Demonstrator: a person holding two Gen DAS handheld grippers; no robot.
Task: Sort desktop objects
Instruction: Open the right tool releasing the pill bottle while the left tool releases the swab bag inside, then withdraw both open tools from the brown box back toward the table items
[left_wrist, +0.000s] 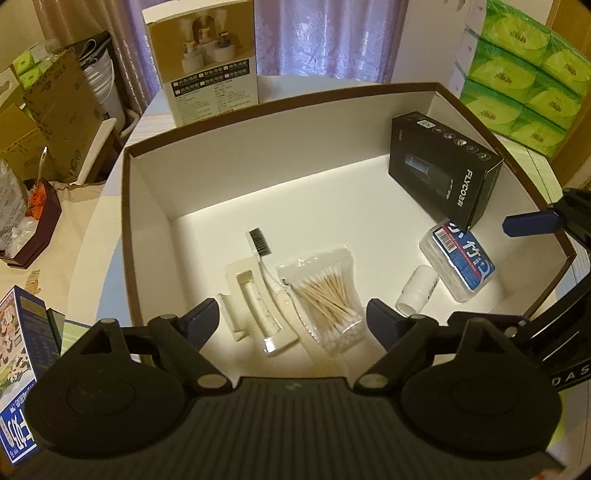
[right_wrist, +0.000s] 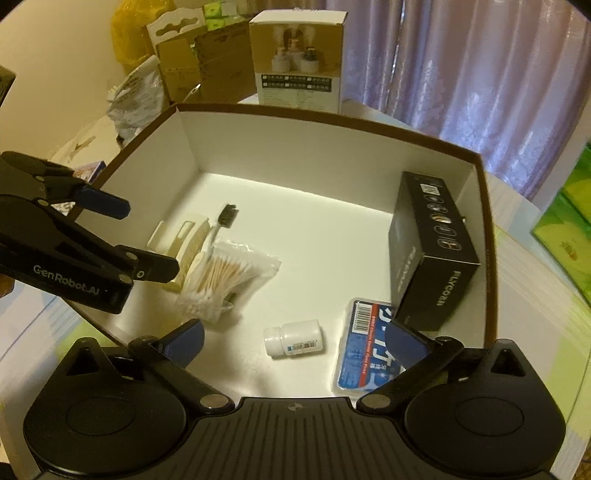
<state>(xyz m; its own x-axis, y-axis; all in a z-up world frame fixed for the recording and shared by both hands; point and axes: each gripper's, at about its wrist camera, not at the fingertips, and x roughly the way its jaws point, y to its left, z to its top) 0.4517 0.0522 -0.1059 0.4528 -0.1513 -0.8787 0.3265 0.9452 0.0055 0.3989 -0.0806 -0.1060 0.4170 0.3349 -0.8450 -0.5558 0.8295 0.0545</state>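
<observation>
A large box (left_wrist: 127, 221) with a brown rim and white inside holds everything. In it lie a bag of cotton swabs (left_wrist: 328, 291), a toothbrush (left_wrist: 260, 245), a cream holder (left_wrist: 245, 295), a small white bottle (left_wrist: 417, 288), a blue-labelled floss pick case (left_wrist: 458, 258) and a black FLYCO carton (left_wrist: 443, 166). My left gripper (left_wrist: 293, 317) hangs open over the swab bag (right_wrist: 221, 280) and holder, holding nothing. My right gripper (right_wrist: 295, 339) is open above the white bottle (right_wrist: 293, 338) and floss case (right_wrist: 364, 328), also holding nothing. The left gripper (right_wrist: 136, 236) shows at the left of the right wrist view.
A tall white product box (left_wrist: 207, 59) stands behind the big box. Green tissue packs (left_wrist: 517, 85) are stacked at the right. Cardboard boxes (left_wrist: 55, 110) and a dark tray of clutter (left_wrist: 33, 229) sit left, with a printed blue box (left_wrist: 18, 369) at the near left.
</observation>
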